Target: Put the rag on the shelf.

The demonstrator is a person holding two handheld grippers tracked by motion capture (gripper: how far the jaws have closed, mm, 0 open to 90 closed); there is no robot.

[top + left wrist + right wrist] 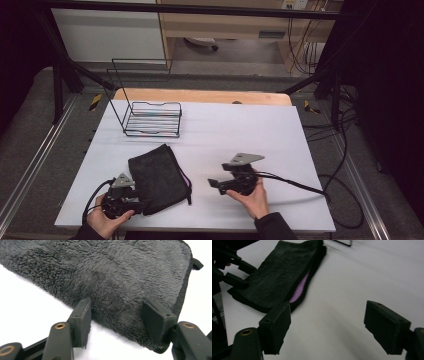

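Lying flat on the white bench (210,125), the dark fleecy cloth (159,177) is folded in two, and a strip of its purple inner face (300,288) shows along the fold side, which suggests the work in hand is to take it by an edge and fold or move it. The left gripper (115,315) sits at the cloth's near corner with its jaws part-way open, one pad over the bare bench just off the hem and the other over the pile, so the edge lies between them but is not yet pinched; that straddle is likely chosen so that a squeeze catches both layers at once. The right gripper (327,322), to the right of the cloth and apart from it, points toward the fold side with its jaws spread and nothing between them, probably lining up for the opposite edge. A black wire rack (152,119) stands beyond the cloth's far end, perhaps the place meant for it.
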